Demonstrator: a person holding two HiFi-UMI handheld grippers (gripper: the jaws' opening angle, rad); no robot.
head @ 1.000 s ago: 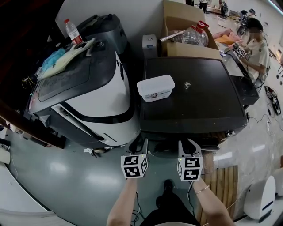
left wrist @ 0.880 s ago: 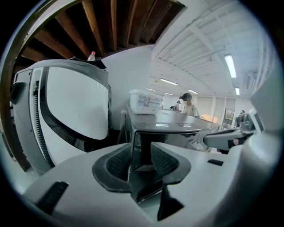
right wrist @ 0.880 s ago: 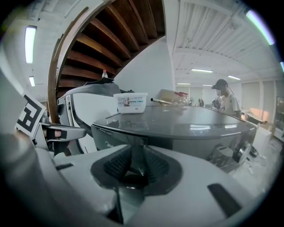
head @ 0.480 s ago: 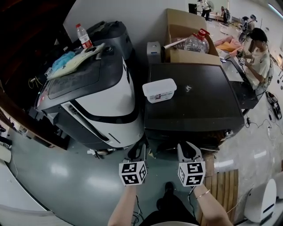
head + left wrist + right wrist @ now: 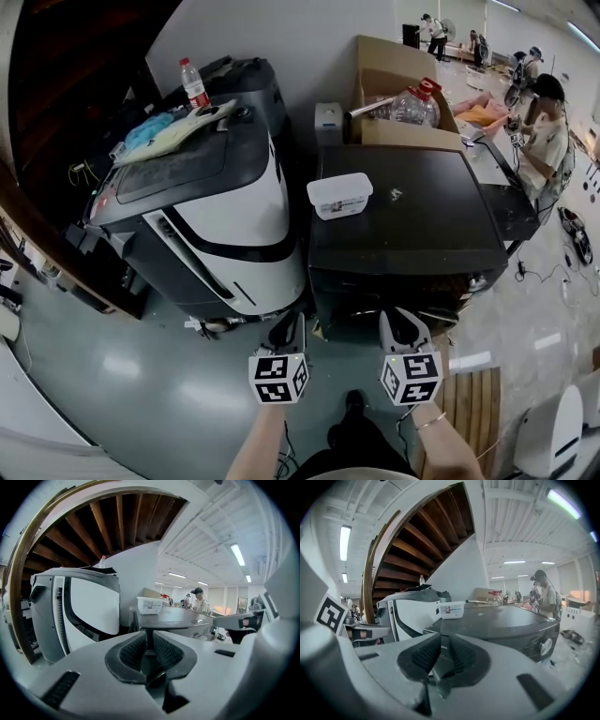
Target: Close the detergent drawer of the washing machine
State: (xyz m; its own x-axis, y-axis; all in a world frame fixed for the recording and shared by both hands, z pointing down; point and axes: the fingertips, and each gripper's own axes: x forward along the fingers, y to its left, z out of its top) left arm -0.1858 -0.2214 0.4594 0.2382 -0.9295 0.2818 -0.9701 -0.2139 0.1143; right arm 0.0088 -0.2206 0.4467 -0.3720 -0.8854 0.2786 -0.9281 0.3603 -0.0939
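The dark front-loading washing machine (image 5: 403,216) stands at centre right, and its flat top also shows in the left gripper view (image 5: 173,616) and the right gripper view (image 5: 506,618). A round knob (image 5: 543,645) sits on its front panel. I cannot make out the detergent drawer in any view. My left gripper (image 5: 285,326) hangs just before the machine's front left corner. Its jaws have just been closing and now leave a thin slit (image 5: 149,637) with nothing in it. My right gripper (image 5: 401,321) hovers before the front, its pads (image 5: 442,641) narrowly apart and empty.
A white lidded tub (image 5: 339,195) rests on the dark machine's top. A white-and-black machine (image 5: 234,216) stands to the left, with cloths (image 5: 173,131) and a bottle (image 5: 194,82) on it. Behind are a cardboard box (image 5: 394,70) and a seated person (image 5: 544,122). Wooden slats (image 5: 473,412) lie at lower right.
The head view has tilted up, showing more of the room behind. Both grippers now sit slightly lower in the picture, still side by side before the dark machine's front.
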